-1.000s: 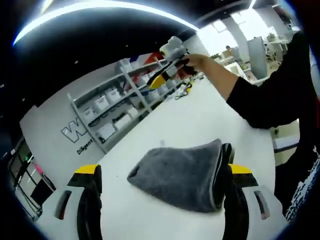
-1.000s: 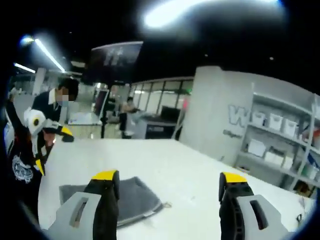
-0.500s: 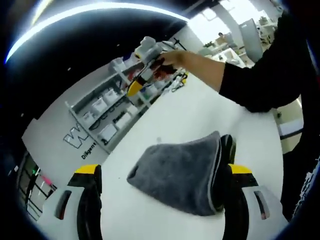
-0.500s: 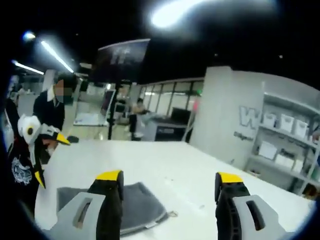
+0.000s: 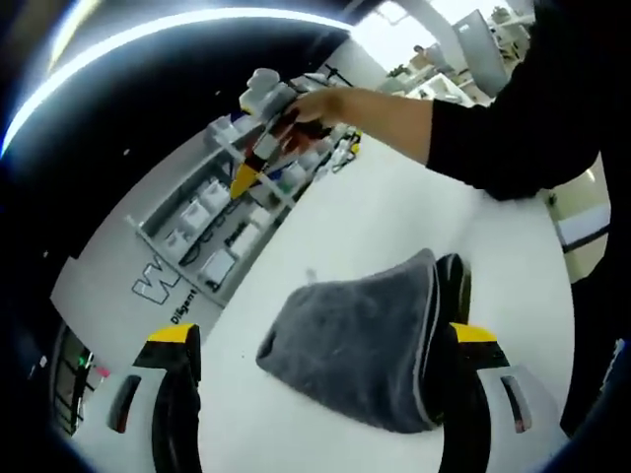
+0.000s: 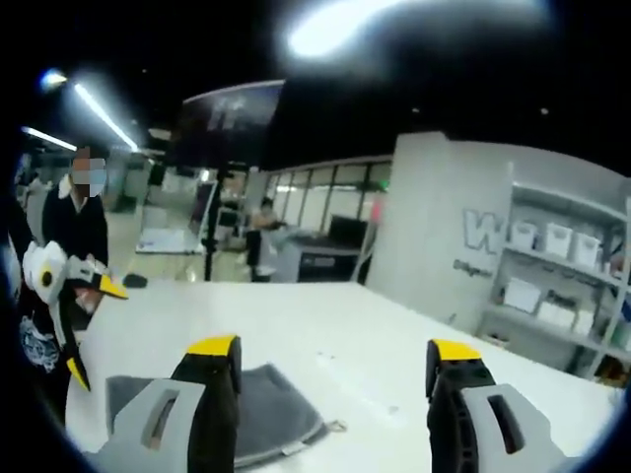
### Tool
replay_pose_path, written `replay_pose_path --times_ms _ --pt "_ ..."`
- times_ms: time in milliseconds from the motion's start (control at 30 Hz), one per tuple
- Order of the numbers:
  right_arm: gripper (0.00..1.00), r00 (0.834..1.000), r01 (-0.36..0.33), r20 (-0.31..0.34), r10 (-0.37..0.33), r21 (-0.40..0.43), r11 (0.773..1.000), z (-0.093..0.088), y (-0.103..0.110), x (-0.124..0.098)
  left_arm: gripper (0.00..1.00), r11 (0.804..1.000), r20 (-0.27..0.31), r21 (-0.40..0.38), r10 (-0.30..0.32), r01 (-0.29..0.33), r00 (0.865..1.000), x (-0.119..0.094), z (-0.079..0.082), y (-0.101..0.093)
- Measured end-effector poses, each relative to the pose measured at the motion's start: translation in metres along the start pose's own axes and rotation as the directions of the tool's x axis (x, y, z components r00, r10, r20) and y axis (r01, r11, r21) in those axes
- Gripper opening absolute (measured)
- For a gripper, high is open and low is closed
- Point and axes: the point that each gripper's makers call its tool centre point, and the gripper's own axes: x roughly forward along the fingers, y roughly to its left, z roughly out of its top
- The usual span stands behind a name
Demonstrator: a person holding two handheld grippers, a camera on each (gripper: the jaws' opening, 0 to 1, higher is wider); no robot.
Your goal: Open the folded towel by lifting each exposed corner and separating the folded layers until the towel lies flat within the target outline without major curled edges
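Lying folded on the white table [image 5: 394, 227], grey towel [image 5: 360, 340]; both tongs [image 5: 315, 394] [image 6: 330, 394] spread apart

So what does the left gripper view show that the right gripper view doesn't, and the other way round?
Left gripper view: a black-sleeved arm reaching over the table, its hand holding the right gripper, with the grey towel close up, its folded layers visible. Right gripper view: the left gripper off to one side, and glass-walled rooms behind. Shared: the towel, the white table and the shelves of white bins.
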Motion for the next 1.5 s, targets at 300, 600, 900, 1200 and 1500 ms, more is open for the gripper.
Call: replay_pose_path --times_ms 300,600,900,1200,1500 --pt "0.73 1.000 -0.008 -0.030 0.008 0.018 1.000 -0.009 0.000 0.022 1.00 1.000 0.024 0.005 0.013 -0.013 1.000 0.008 0.016 0.002" --pt "0.73 1.000 -0.002 -0.012 0.003 0.081 0.997 -0.018 -0.009 0.047 1.00 0.999 0.040 0.033 -0.013 0.011 0.999 0.025 0.027 -0.009" --pt "0.69 0.999 -0.018 -0.026 0.021 0.086 0.996 -0.033 -0.007 0.057 0.99 1.000 0.045 0.002 -0.008 0.008 0.999 0.025 0.028 -0.008" --pt "0.70 0.991 -0.133 -0.010 0.133 -0.016 0.991 -0.039 0.019 0.068 1.00 0.998 0.013 0.062 -0.010 0.010 1.000 0.028 0.023 -0.012" --pt "0.71 0.994 -0.111 -0.023 0.111 0.011 0.994 -0.048 0.012 0.075 1.00 0.997 0.011 0.081 0.006 -0.007 1.000 0.021 0.024 -0.004"
